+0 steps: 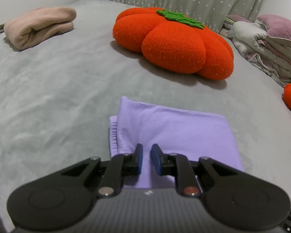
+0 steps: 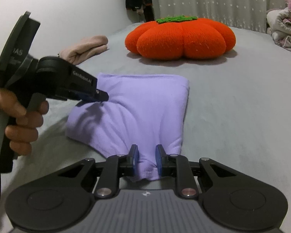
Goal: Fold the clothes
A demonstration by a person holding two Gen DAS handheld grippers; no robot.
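Right wrist view catches the only readable writing: "GenRobot.AI" in white on the side of the left gripper [image 2: 102,97], and the letters "IAS" on the round black disc behind it. A hand [image 2: 17,116] grips that tool's handle at the left edge of the view, angling it down so its tip rests on the near-left part of the folded purple garment [image 2: 141,104]; whether its fingers pinch cloth there cannot be told from this side. Left wrist view shows the left gripper [image 1: 146,159] with jaws a narrow gap apart, poised over the purple garment [image 1: 172,132], nothing visibly caught between the blue pads. The right gripper [image 2: 146,160] has its jaws closed on a bunched near edge of the garment. The garment lies on the grey bed [image 2: 232,116], toward its near side; farther back sit an orange pumpkin cushion [image 2: 181,38] and a folded pink garment [image 2: 85,47].
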